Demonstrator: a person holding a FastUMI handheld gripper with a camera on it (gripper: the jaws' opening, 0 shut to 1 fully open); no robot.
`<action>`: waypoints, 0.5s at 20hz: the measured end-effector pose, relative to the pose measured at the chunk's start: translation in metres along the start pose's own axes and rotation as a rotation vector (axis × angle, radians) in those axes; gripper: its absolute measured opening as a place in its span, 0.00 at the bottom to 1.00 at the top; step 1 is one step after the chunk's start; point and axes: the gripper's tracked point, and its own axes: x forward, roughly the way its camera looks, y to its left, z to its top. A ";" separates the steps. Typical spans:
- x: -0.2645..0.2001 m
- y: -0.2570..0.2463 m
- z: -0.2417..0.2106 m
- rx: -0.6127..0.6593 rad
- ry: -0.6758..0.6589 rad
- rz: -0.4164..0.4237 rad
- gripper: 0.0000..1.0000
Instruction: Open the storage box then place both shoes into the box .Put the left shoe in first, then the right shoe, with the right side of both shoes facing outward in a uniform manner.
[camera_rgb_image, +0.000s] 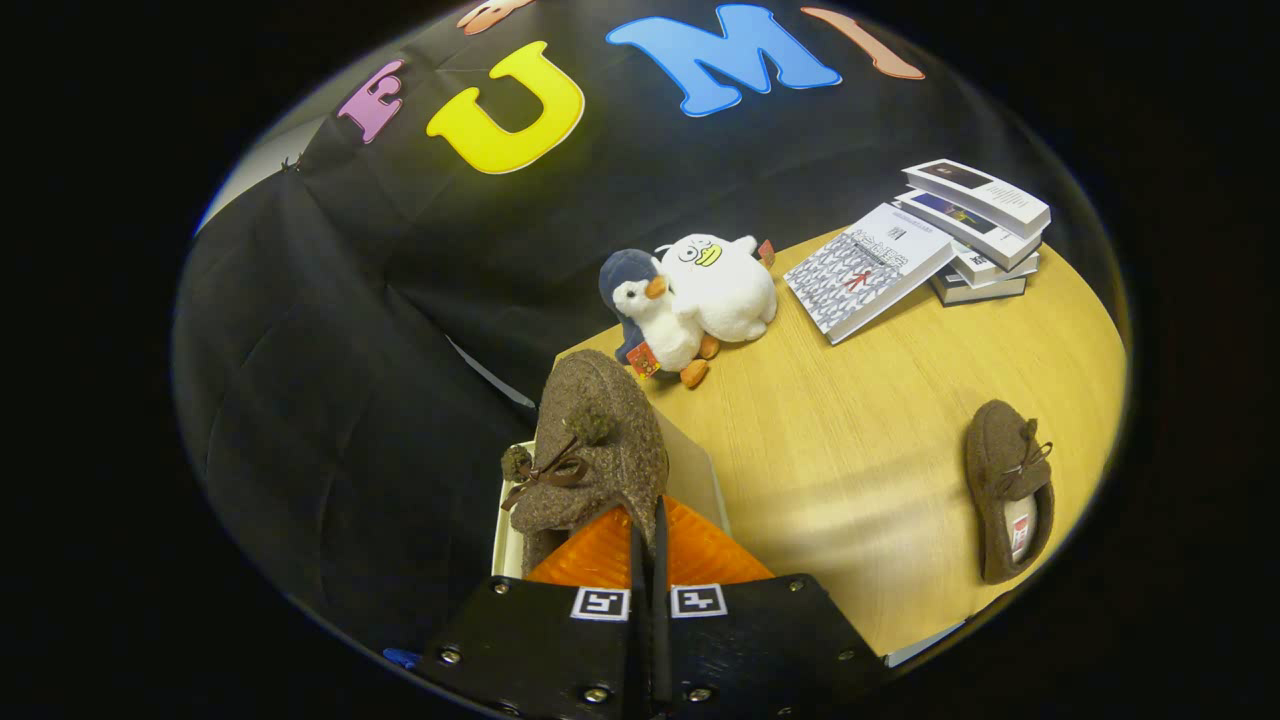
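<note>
**One slipper in the claw above the box, one on the worktop**

There are two brown felt slippers here, each with a small dark bow and pompoms on top. The held slipper hangs from the claw, whose fingers are pressed almost together, pinching the slipper's heel edge between them, toe pointing away. It sits just over the storage box, a pale box at the near corner of the worktop; how far the slipper reaches into it I cannot tell, since the slipper and fingers cover most of the opening. The second slipper lies well apart on the bare wood, sole down, opening upward, with a small label inside that is too small to read.

Beyond the box, near the worktop's far edge, two plush toys lean against each other: a penguin with a grey-blue head and orange feet, and a white duck with a yellow bill. Each carries a small red tag, unreadable from here.

Farther along that edge stand the books: one patterned book propped against a stack of books, about four in it. Their cover printing is too fine to make out.
</note>
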 end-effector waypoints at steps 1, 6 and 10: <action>0.005 0.006 -0.003 0.001 0.005 0.004 0.01; 0.032 0.036 -0.019 -0.010 0.017 0.006 0.01; 0.052 0.053 -0.035 -0.016 0.040 0.007 0.01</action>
